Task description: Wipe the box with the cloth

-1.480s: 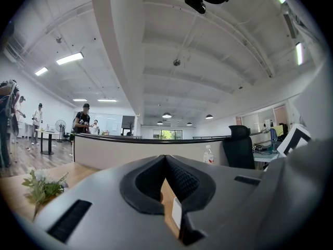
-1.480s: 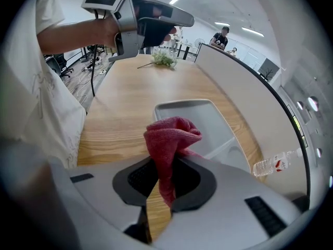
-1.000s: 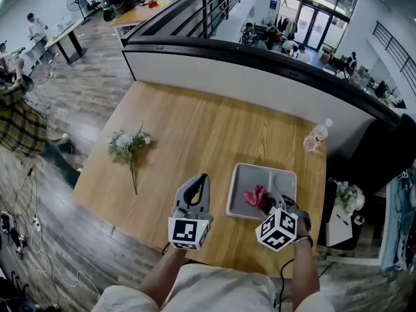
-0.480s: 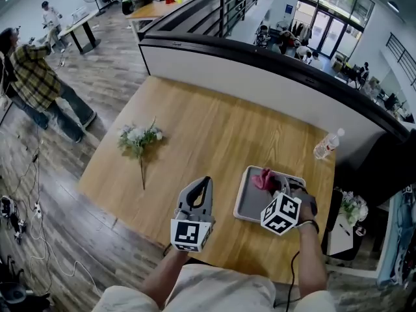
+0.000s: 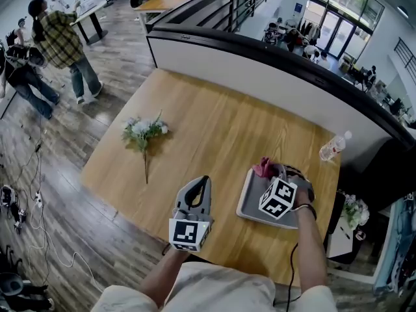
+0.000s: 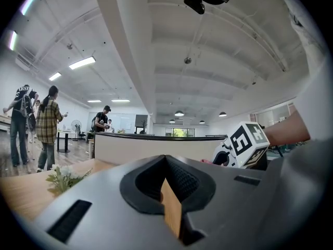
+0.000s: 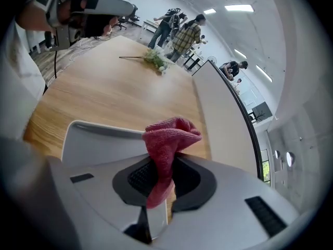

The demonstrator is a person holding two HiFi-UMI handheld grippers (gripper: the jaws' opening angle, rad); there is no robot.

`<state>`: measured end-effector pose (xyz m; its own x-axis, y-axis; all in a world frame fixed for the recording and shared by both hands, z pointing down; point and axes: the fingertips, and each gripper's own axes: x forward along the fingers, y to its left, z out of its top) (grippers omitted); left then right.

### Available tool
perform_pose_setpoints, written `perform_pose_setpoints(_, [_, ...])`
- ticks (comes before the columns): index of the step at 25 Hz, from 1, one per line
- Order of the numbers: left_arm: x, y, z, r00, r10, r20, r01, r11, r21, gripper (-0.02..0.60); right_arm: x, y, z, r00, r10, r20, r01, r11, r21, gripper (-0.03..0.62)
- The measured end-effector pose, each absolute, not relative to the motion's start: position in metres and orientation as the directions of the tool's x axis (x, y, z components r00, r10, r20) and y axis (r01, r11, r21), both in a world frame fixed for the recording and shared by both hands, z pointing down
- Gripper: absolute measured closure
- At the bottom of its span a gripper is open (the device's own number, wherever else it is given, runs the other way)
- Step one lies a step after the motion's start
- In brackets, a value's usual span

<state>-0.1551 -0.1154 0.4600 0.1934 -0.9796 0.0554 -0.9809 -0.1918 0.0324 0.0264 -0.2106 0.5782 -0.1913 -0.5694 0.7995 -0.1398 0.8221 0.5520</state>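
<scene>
Two claws noted: the cloth [image 7: 169, 139] is pinched in the right claw [image 7: 161, 186] at the box [image 5: 250, 200] far rim — bare floor lies nearward; left claw [image 6: 169, 191], closed and empty, is held leftward.

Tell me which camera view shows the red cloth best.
The right gripper view: the cloth is large and central, pinched in the right tongs. The head view shows only a small pink bunch at the far edge of the box; the left gripper view barely shows it.
</scene>
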Motion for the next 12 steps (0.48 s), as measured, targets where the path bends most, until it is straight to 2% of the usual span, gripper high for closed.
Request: perform_pose_setpoints(12, [-0.162, -0.114, 0.462, 0.171, -0.983, 0.066, -0.985, -0.169, 0.027, 0.569, 0.017, -0.223, 0.637, -0.100, -0.530, 0.842, -0.069, 0.848, 0.526, 0.519])
